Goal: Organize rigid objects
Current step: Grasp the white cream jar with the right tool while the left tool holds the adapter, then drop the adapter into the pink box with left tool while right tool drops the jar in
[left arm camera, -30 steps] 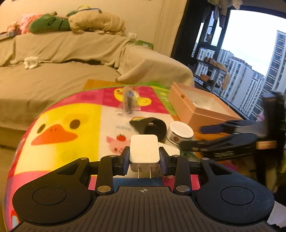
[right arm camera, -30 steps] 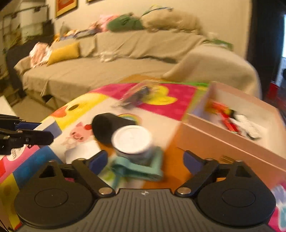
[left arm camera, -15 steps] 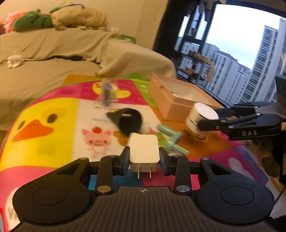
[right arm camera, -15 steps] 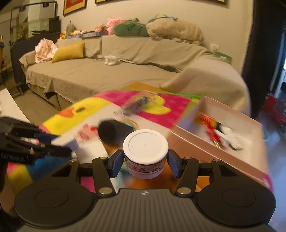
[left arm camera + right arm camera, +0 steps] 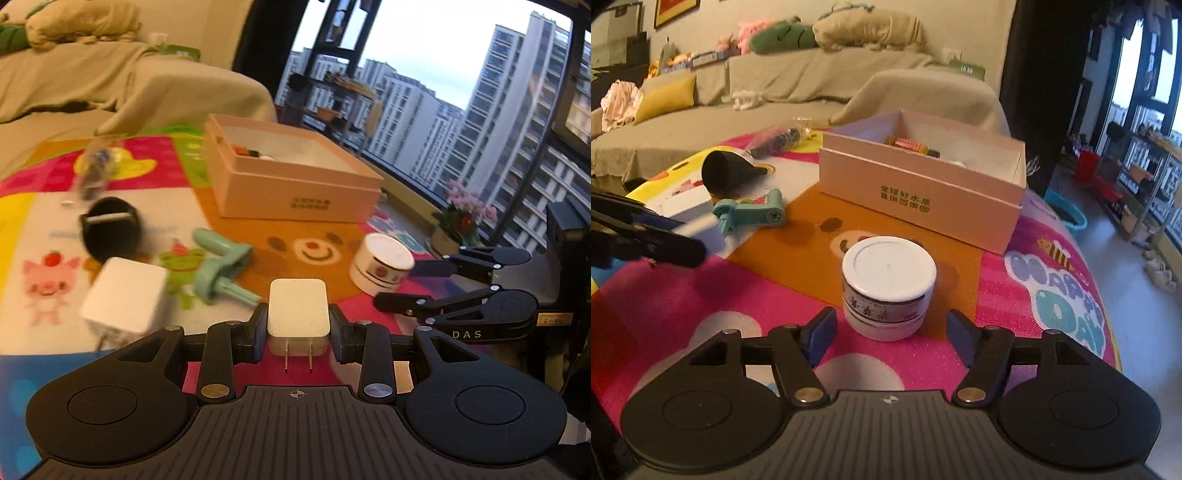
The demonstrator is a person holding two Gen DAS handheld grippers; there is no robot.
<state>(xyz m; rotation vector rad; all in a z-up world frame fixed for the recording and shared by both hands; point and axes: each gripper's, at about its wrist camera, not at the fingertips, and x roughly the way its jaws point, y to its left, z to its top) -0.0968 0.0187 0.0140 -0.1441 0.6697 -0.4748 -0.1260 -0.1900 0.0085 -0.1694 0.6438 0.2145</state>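
Colourful cartoon play mat (image 5: 1015, 266), left gripper (image 5: 297, 332) clamped on white plug adapter (image 5: 297, 312), right gripper (image 5: 888, 334) spread apart near round white-lidded jar (image 5: 888, 280), pink cardboard box (image 5: 919, 195) beyond

Dim warm daylight, motion blur, fisheye warping.

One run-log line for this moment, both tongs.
left tongs: shut on white charger | right tongs: open, white jar standing on mat between fingers | pink box: behind jar

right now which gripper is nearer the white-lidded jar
Right. The right gripper is open with the white-lidded jar standing on the mat just beyond its fingertips. The left gripper, shut on a white charger, is farther away.
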